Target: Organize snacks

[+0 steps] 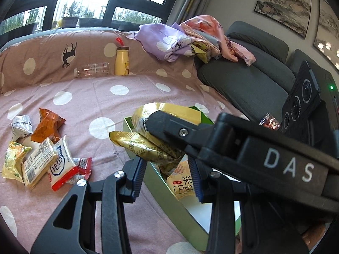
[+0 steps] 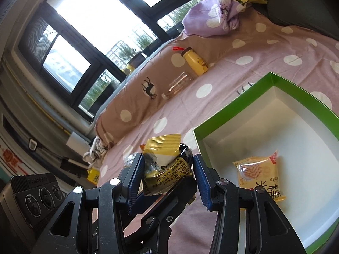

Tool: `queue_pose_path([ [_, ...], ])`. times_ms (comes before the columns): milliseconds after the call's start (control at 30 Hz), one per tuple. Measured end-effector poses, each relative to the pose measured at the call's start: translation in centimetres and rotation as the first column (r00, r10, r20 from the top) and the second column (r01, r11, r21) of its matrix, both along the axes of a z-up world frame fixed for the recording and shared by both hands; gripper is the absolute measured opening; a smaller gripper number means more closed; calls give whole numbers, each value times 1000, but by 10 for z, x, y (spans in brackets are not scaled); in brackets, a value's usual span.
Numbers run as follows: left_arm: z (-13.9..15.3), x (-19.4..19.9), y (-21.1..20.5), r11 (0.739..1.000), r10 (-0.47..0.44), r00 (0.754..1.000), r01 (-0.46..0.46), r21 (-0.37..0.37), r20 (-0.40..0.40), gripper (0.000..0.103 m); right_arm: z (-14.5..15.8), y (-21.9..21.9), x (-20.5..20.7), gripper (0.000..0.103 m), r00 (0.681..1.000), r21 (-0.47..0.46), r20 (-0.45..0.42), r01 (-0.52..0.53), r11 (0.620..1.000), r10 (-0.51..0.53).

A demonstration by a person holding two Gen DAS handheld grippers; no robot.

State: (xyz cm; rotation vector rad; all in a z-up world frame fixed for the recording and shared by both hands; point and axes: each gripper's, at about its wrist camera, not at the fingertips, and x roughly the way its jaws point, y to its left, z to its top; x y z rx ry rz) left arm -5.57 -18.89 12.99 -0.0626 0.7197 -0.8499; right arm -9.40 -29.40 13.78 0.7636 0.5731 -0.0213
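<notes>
My right gripper point(image 2: 167, 175) is shut on a gold and yellow snack packet point(image 2: 163, 165), held above the bedsheet beside the near left corner of the green box point(image 2: 233, 103). In the left wrist view the right gripper point(image 1: 146, 124) crosses from the right with the same packet point(image 1: 148, 146) over the box's left wall point(image 1: 165, 192). My left gripper point(image 1: 167, 177) is open and empty, its blue pads either side of that wall. One orange rice-cracker packet point(image 2: 260, 173) lies inside the box; it also shows in the left wrist view point(image 1: 182, 184).
A pile of several loose snack packets point(image 1: 42, 158) lies on the pink dotted sheet at the left. A yellow bottle point(image 1: 122, 60) and a clear bottle point(image 1: 93, 69) lie against the brown pillow. Crumpled clothes point(image 1: 186, 40) sit on a grey sofa point(image 1: 250, 84).
</notes>
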Motion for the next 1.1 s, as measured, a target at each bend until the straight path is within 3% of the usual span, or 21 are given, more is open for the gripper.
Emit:
queue_pose_path([
  [1100,-26,9,-61,981,-151,979,165,102,-136,38,-40,-57,-14,50,981,127,-135,155,980,-138],
])
